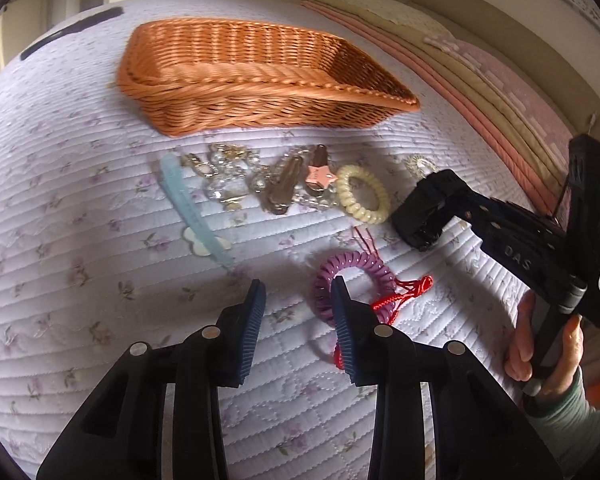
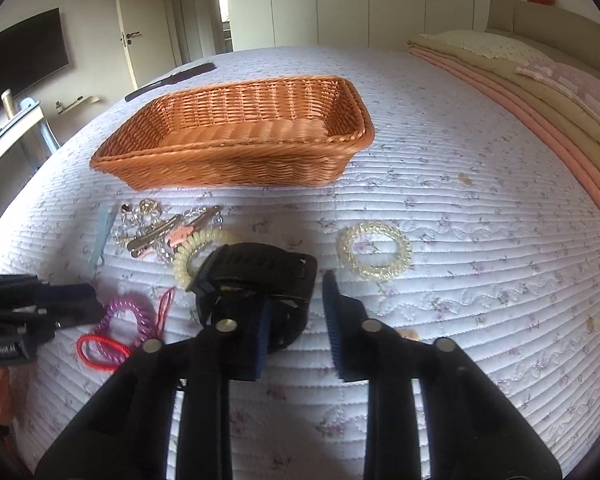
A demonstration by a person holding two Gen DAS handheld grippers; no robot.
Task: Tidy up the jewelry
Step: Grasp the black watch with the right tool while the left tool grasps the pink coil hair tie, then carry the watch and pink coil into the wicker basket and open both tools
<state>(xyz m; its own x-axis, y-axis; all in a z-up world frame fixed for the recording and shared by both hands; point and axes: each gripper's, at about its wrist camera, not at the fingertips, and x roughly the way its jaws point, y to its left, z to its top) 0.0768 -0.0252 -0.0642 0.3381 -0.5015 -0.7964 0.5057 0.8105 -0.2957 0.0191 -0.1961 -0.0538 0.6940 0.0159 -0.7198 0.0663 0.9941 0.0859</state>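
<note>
Though left view hides it, clear coil tie point(image 2: 375, 251) visible

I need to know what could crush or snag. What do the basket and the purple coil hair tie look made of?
Basket: woven strands, wicker or plastic rattan, slight sheen; it looks stiff. Purple coil hair tie: glossy spiral cord, probably springy plastic.

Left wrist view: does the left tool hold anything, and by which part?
Nothing is held: the left tool is open over the quilt, beside the purple coil tie.
</note>
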